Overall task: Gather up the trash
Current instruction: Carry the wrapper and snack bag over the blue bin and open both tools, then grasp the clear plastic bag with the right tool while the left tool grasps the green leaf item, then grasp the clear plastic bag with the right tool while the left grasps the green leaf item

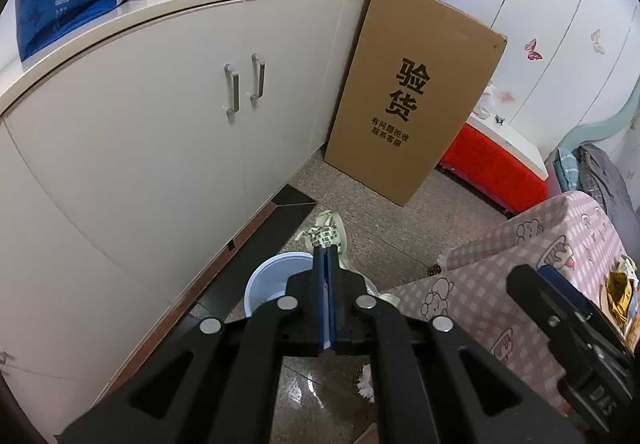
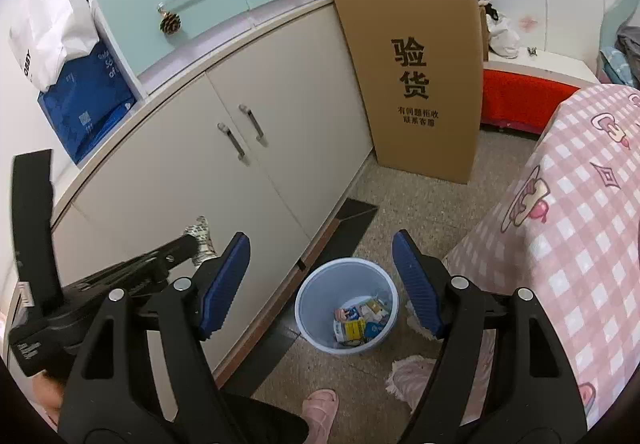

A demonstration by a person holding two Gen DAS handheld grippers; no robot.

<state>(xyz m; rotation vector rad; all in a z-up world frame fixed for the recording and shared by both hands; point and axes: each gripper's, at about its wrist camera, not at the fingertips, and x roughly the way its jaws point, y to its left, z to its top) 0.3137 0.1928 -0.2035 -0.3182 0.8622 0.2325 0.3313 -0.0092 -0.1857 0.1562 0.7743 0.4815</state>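
The left gripper [image 1: 327, 256] has its 2 blue pads pressed together on a crumpled pale wrapper with a dark printed pattern [image 1: 325, 234], which sticks out past the fingertips and hangs over the floor beside the round pale-blue plastic bin [image 1: 260, 280]. In the right wrist view the same wrapper [image 2: 200, 236] shows at the tip of the left gripper [image 2: 191, 242], off to the left of the bin [image 2: 316, 284] and not yet over its mouth. The right gripper [image 2: 320, 276] stands with its jaws wide apart and nothing between them, aimed down at the bin.

The step in hand looks like carrying the wrapper to the bin and dropping it. To do it well, the left gripper should travel until the dangling wrapper is fully above the rim's opening, then lower a little before the pads part, since a light wrapper could drift and land on the floor. The right gripper should stay clear of the drop path.

Counted: 1 bin, already holding several small colourful packets [image 2: 360, 320], too jumbled to number; 1 wrapper in the grip; 1 gold-coloured crinkled wrapper [image 1: 619, 294] on the pink checked tablecloth [image 1: 500, 284]; 2 grippers.
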